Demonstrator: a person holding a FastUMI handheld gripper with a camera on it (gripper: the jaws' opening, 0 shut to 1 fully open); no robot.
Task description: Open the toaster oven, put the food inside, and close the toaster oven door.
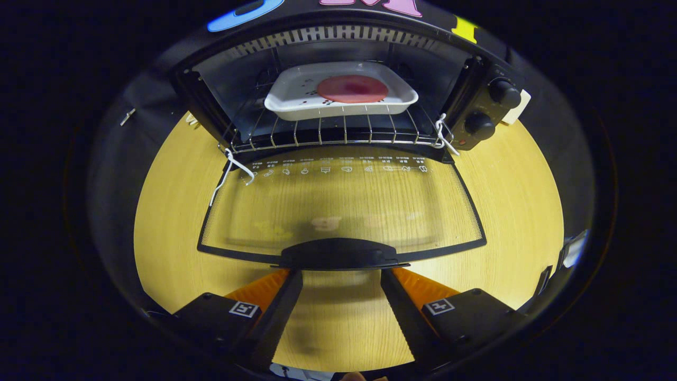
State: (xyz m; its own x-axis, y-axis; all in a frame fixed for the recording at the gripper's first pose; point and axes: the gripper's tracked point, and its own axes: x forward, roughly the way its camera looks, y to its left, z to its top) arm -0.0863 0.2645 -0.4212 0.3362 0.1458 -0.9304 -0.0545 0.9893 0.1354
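Just ahead of gripper [341,278], fingers spread wide, tips at door handle [338,254] of lowered glass door [344,206]. Beyond, toaster oven [344,79]: white tray [296,103] with pink food [352,88] on rack [338,132].

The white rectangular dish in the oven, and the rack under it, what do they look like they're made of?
The white rectangular dish looks like glazed ceramic or enamel: smooth, glossy, thick rolled rim. The rack is thin, shiny metal wire, probably chromed steel. The gripper is open, fingers spread just short of the door handle.
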